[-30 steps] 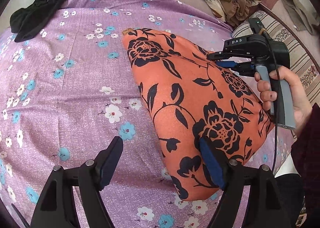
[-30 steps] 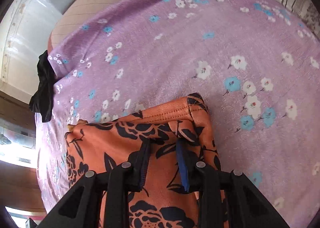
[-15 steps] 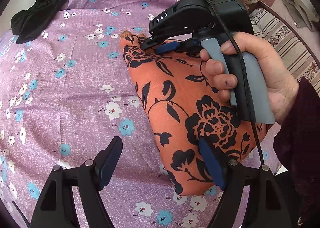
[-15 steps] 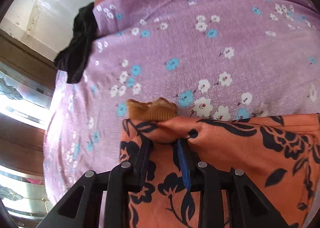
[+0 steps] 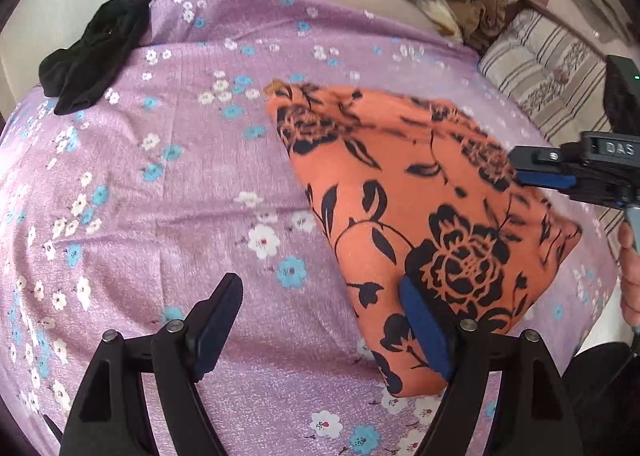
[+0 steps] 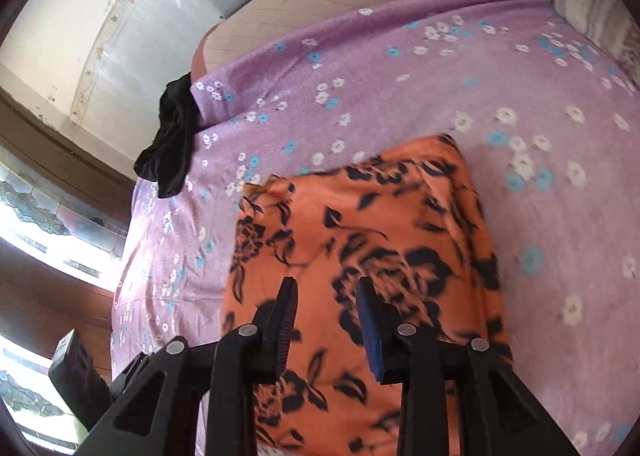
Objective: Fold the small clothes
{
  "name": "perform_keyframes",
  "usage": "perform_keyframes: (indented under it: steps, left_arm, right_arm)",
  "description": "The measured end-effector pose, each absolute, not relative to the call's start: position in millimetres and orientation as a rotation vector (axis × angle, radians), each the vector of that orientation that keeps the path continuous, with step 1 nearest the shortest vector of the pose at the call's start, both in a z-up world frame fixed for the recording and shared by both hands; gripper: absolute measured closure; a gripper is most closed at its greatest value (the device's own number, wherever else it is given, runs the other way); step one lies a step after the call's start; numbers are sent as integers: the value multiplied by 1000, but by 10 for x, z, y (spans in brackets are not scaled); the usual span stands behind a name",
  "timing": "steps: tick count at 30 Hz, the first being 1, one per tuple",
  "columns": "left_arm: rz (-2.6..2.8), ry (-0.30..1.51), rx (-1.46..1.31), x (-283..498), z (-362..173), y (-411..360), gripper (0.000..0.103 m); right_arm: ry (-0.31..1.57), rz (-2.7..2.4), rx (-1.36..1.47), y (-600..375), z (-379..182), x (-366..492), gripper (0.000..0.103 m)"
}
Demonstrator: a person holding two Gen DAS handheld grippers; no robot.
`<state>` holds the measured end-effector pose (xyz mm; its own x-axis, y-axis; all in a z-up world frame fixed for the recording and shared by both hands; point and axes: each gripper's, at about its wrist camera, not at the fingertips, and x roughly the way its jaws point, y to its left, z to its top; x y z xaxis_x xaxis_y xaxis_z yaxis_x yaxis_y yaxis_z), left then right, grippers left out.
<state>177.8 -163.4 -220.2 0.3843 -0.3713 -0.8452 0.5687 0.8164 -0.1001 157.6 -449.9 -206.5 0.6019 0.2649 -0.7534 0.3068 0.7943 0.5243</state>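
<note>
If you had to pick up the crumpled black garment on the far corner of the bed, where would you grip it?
Judging by its pose, I would pinch the raised bunched ridge of the black garment from above. It lies crumpled, partly over the edge of the purple floral sheet, so a high fold gives the fingers cloth to close on.

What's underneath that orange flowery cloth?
The orange cloth lies on a purple flowered sheet, which shows all around it. Whatever is directly beneath the cloth is covered.
</note>
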Motion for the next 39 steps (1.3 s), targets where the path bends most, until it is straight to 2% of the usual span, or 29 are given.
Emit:
perform_keyframes:
  steps: [2, 4, 11, 15, 19, 34, 39]
  left_arm:
    - [-597, 1002, 197, 1744, -2181, -1624, 21]
    - [-606, 975, 182, 1692, -2088, -1580, 22]
    - [-540, 800, 160, 1377, -1742, -1408, 21]
    - [-469, 704, 226, 1305, -1637, -1417, 16]
    - [-453, 681, 222, 1325, -1596, -1375, 16]
    - [-456, 707, 248, 1436, -1698, -1479, 16]
    - [-450, 769, 260, 1489, -1809, -1544, 16]
  right_arm:
    - [1005, -87, 665, -4495, -2278, 1394, 50]
    - [984, -93, 668, -4483, -2403, 1227, 50]
    - [692, -81, 761, -4560, -2067, 610, 48]
    - [626, -124, 730, -4566, -1961, 448, 47]
    - [582, -104, 700, -4511, -1869, 429, 46]
    - [619, -68, 671, -4485, -1959, 636, 46]
    - [737, 6, 704, -4448, -2129, 777, 56]
